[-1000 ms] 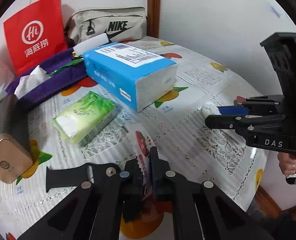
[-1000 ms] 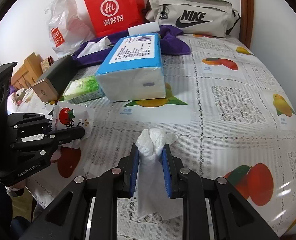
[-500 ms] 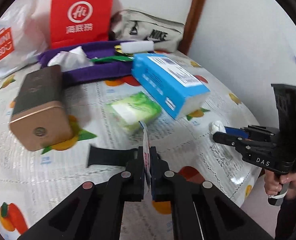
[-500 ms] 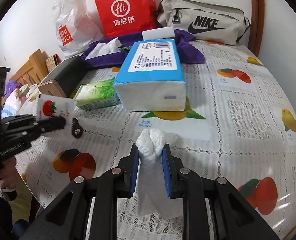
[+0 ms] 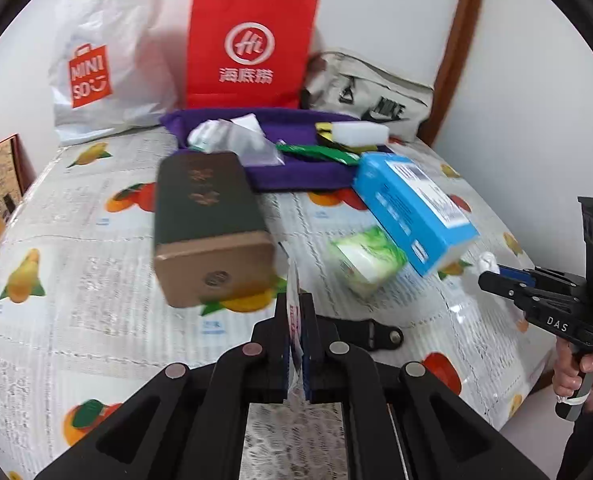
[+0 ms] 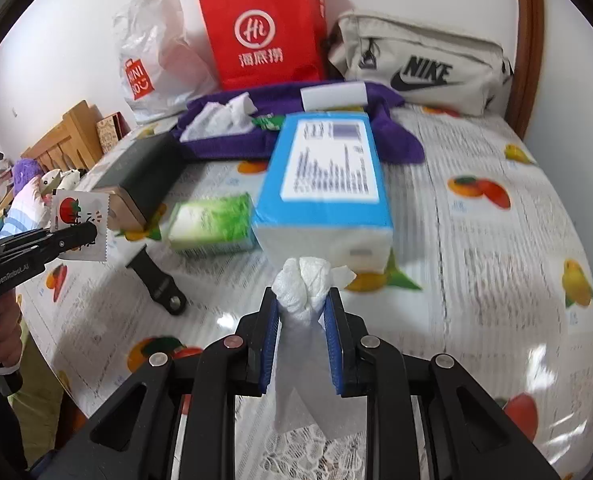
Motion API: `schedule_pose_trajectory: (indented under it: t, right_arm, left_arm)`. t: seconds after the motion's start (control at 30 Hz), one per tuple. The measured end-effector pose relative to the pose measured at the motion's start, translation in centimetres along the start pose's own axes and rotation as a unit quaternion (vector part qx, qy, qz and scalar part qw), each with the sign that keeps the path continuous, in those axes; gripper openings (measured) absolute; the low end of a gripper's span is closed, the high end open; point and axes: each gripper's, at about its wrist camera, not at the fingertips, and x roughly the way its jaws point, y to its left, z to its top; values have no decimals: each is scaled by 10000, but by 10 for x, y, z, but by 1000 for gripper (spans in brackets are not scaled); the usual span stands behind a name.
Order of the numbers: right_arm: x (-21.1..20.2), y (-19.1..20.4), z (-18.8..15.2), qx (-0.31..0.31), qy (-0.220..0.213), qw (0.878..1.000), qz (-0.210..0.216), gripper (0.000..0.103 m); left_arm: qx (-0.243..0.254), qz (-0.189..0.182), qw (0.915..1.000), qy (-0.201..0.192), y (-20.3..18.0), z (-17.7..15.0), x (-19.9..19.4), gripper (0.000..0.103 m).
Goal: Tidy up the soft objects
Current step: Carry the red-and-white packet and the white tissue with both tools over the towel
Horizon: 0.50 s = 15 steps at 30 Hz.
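Left gripper point(image 5: 295, 322) clenches a thin tomato-print packet point(image 6: 79, 222) above the table's point(image 6: 496, 240) left edge. Right gripper point(image 6: 303, 308) grasps a crumpled white tissue point(image 6: 302, 286) near the front edge.

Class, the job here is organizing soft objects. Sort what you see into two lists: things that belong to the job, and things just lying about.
Belongs to the job:
- white tissue wad in right gripper
- tomato sachet in left gripper
- blue tissue pack
- green tissue pack
- purple cloth

Lying about:
- red paper bag
- Nike pouch
- dark box
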Motion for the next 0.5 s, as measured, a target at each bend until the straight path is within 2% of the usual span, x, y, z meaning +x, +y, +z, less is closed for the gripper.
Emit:
schedule_pose_trajectory:
  t: [0.23, 0.5]
  right_arm:
    - [-11, 9, 31, -209, -270, 9994, 111, 23]
    - [-3, 12, 75, -285, -397, 9985, 229, 23]
  left_arm:
    - [-229, 207, 9995, -107, 14, 24, -9, 5]
    - [-397, 422, 9983, -57, 25, 56, 0, 5]
